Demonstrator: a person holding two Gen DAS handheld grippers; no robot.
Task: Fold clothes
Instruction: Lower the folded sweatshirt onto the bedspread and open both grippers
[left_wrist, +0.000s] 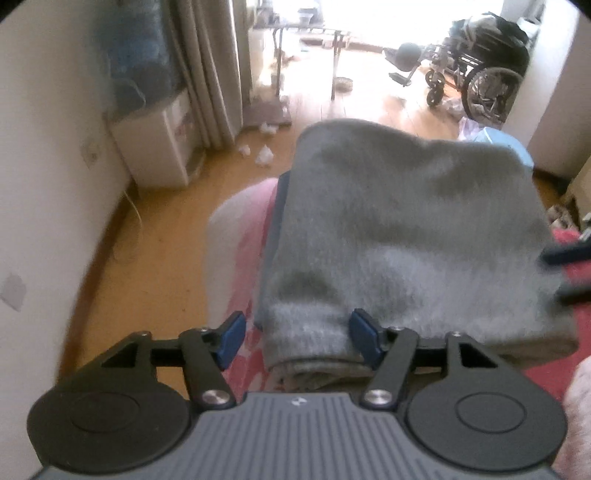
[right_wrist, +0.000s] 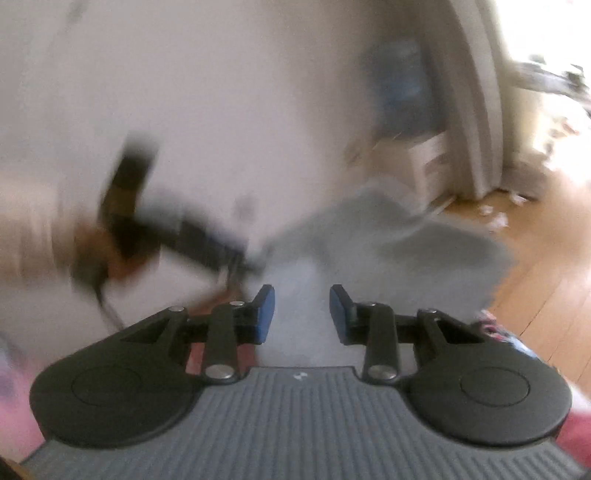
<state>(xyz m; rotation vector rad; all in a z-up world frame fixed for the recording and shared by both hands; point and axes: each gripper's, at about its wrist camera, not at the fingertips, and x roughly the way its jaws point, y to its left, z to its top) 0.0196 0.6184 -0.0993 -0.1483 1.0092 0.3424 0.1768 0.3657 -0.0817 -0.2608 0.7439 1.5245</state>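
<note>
Grey garment (left_wrist: 406, 236) lay folded into a thick, squarish stack just ahead of the left gripper (left_wrist: 297, 339), resting on a pink and white patterned cover (left_wrist: 236, 236). That gripper's jaws stood well apart; the near left corner of the stack, a rolled cuff-like edge, sat between the blue pads (left_wrist: 232, 338), with the right-hand pad close against the cloth and the left-hand pad clear of it, so nothing looked pinched. The right gripper (right_wrist: 302, 312) showed a narrower gap between its pads, and in its blurred view I could make out no cloth caught there, only pale surface beyond; the grey garment lay further out, ahead and to the right. In the same view the left gripper appeared as a dark smear at the far left, with a hand (right_wrist: 99, 240) behind it.

Further out, wooden floor (left_wrist: 159, 236), a white cabinet (left_wrist: 155, 147), curtains and a wheelchair (left_wrist: 476, 81) filled the room.

Judging from the neat layered shape and both grippers being free of it, this piece seemed essentially folded. What remained was probably a light tidy of the loose corner, or moving on to another item, though none was visible.
</note>
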